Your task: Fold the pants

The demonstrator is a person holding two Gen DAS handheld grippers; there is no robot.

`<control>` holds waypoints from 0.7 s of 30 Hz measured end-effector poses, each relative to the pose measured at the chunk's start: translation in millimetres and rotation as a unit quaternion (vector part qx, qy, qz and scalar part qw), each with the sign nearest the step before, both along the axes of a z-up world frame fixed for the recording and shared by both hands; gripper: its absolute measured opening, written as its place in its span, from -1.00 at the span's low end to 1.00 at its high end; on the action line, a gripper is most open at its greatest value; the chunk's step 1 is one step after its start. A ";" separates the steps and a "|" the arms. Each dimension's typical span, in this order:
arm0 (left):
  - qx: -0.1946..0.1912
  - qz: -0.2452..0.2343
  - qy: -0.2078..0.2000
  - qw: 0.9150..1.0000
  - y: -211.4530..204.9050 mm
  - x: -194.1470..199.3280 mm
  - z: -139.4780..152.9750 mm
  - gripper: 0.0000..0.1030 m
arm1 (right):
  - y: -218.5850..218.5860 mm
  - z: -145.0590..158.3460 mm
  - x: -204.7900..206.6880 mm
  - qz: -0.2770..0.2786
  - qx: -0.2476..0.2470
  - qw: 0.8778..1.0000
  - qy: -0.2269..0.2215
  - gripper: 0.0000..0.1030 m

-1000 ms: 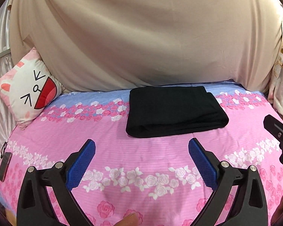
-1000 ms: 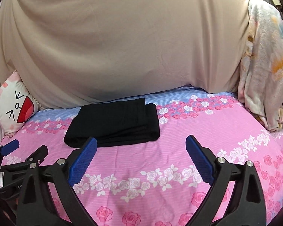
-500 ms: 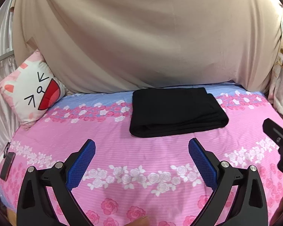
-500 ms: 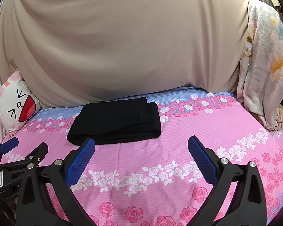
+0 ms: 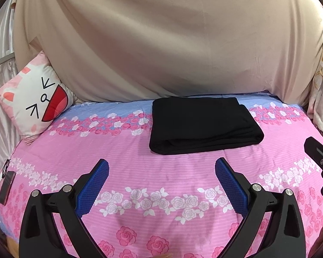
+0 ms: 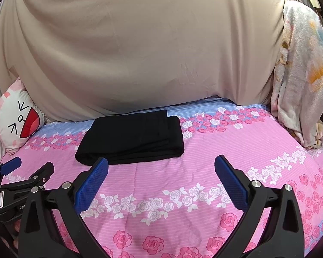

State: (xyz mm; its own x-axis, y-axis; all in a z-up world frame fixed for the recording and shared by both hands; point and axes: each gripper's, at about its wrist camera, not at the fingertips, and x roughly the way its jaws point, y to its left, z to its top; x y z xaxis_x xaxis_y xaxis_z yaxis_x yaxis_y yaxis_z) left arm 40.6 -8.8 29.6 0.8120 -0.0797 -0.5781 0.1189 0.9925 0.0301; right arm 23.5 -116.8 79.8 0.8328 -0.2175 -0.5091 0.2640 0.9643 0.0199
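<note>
The black pants (image 5: 202, 126) lie folded in a flat rectangle on the pink floral bed cover (image 5: 161, 182), near the back; they also show in the right wrist view (image 6: 133, 139). My left gripper (image 5: 161, 165) is open and empty, held above the bed in front of the pants, apart from them. My right gripper (image 6: 161, 163) is open and empty, in front and to the right of the pants. The left gripper shows at the lower left of the right wrist view (image 6: 27, 167).
A beige sheet (image 5: 161, 43) hangs behind the bed. A cat-face pillow (image 5: 34, 99) leans at the back left. A dark phone (image 5: 5, 187) lies at the bed's left edge. A pale floral blanket (image 6: 301, 75) hangs at the right.
Both grippers have drawn back and up a little from the pants and turned slightly left. The pants have not moved. Both grippers stay open.
</note>
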 end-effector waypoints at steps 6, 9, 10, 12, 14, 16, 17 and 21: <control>0.001 0.001 0.000 1.000 -0.6 0.8 -0.1 0.89 | 0.4 -0.9 -0.4 -0.001 0.000 1.000 0.002 0.89; 0.001 0.001 0.000 1.000 -0.7 1.1 -0.2 0.89 | 0.2 -0.8 -0.4 -0.001 0.000 1.000 0.002 0.89; 0.002 0.000 0.000 1.000 -0.6 1.2 -0.3 0.89 | -0.1 -0.9 -0.4 0.000 0.000 1.000 0.003 0.89; 0.002 0.001 0.000 1.000 -0.3 1.3 -0.2 0.89 | -0.5 -1.3 -0.4 0.000 0.000 1.000 0.003 0.89; 0.003 0.001 0.001 1.000 -0.1 2.1 -0.3 0.89 | -0.7 -1.6 -0.6 0.001 0.000 1.000 0.003 0.89; 0.004 0.001 0.002 1.000 -0.2 2.8 -0.7 0.89 | -0.8 -1.6 -0.6 0.001 0.000 1.000 0.004 0.89; 0.004 0.002 0.003 1.000 0.2 3.1 -1.1 0.89 | -0.5 -1.7 -0.7 0.001 0.000 1.000 0.004 0.89; 0.004 0.000 0.007 1.000 0.2 5.7 -2.4 0.89 | -1.0 -1.9 -0.5 0.001 0.000 1.000 0.004 0.89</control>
